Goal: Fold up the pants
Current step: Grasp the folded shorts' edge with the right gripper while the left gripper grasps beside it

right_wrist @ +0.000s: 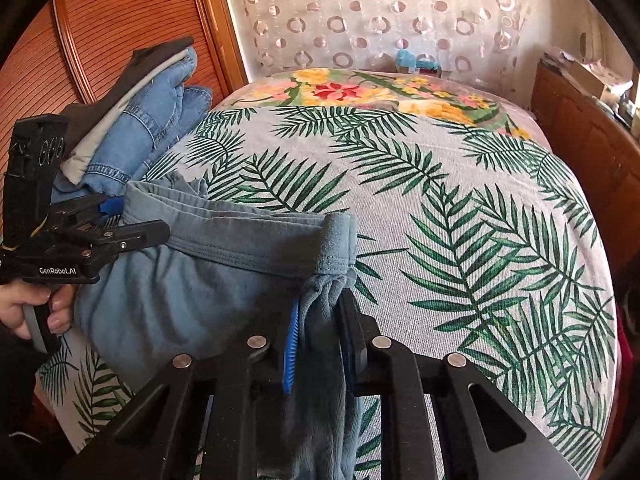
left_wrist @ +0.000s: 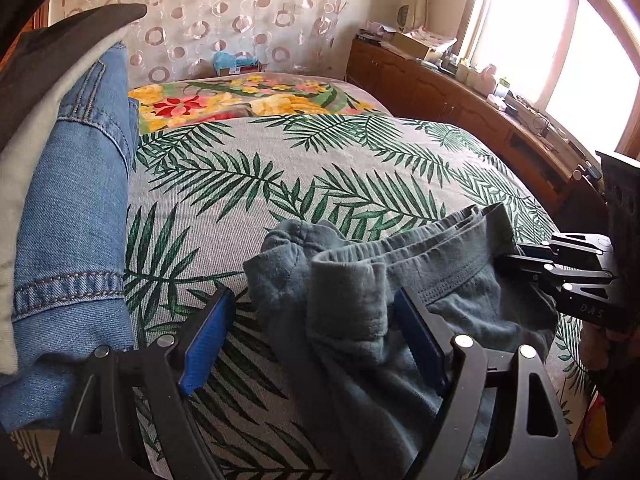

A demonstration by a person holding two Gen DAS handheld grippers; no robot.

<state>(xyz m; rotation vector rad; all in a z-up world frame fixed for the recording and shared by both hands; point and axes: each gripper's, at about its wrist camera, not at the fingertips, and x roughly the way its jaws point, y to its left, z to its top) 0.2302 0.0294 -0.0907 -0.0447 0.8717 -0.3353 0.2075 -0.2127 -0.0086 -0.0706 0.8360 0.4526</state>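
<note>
Grey-blue pants [left_wrist: 440,280] lie bunched on the palm-leaf bedspread [left_wrist: 280,168], waistband toward the far side. My left gripper [left_wrist: 316,320] stands open around one bunched end of the waistband; its left blue pad is clear of the cloth. In the right wrist view the pants [right_wrist: 200,280] spread to the left, and my right gripper [right_wrist: 320,320] is shut on the waistband's right corner, cloth pinched between its pads and hanging down. The right gripper [left_wrist: 560,276] also shows at the pants' right edge. A hand [right_wrist: 24,308] holds the left gripper [right_wrist: 136,218] at the pants' left end.
A stack of folded jeans and other clothes [left_wrist: 72,200] [right_wrist: 160,120] sits on the bed's left side. A floral blanket [left_wrist: 240,100] lies at the far end. A wooden cabinet [left_wrist: 460,100] with clutter runs along the right, and a wooden wardrobe [right_wrist: 100,20] stands at the left.
</note>
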